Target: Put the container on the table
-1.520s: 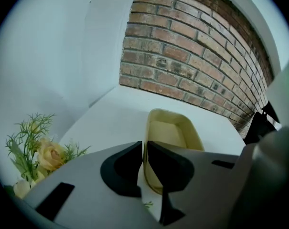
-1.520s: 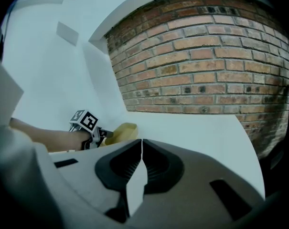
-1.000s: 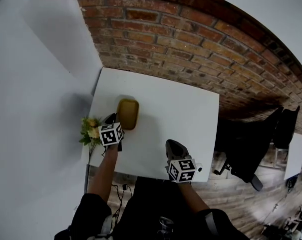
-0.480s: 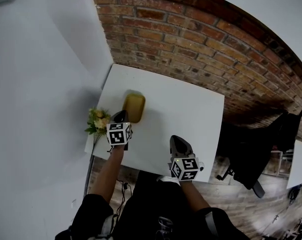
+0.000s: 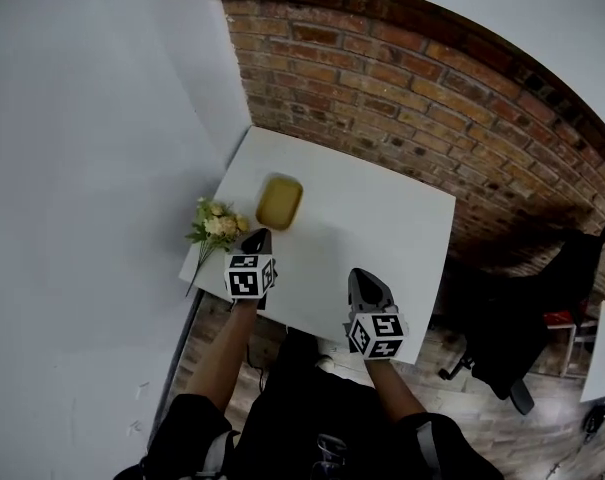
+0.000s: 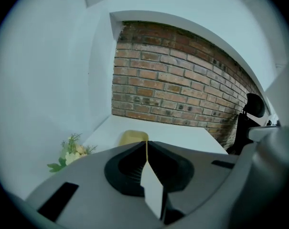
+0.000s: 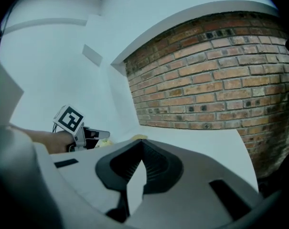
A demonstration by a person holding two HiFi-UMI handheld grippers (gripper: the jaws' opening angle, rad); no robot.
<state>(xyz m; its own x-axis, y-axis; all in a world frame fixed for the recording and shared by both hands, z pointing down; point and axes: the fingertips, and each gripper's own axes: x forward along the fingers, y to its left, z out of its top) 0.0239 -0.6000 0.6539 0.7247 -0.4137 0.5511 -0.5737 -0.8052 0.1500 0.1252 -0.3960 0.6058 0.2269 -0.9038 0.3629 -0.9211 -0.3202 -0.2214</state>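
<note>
The yellow container (image 5: 279, 202) sat flat on the white bench (image 5: 382, 218), near the far left side, and nothing was touching it. It looked empty, as far as could be seen. The left hand-held gripper (image 5: 257, 240) was just on the near side of the container, apart from it, and its jaws were pressed together with nothing between them. The right hand-held gripper (image 5: 366, 286) was well off to the right, near the front edge of the bench, and its jaws were together too, holding nothing. A little bunch of flowers (image 5: 216, 223) was at the left edge of the bench, beside the left hand-held gripper. A brick wall (image 5: 432, 98) stood behind the bench. So the job looked done: the container was down on the bench and both hand-held grippers were free of it. It seemed nothing was left to do but pull the hand-held grippers away
</note>
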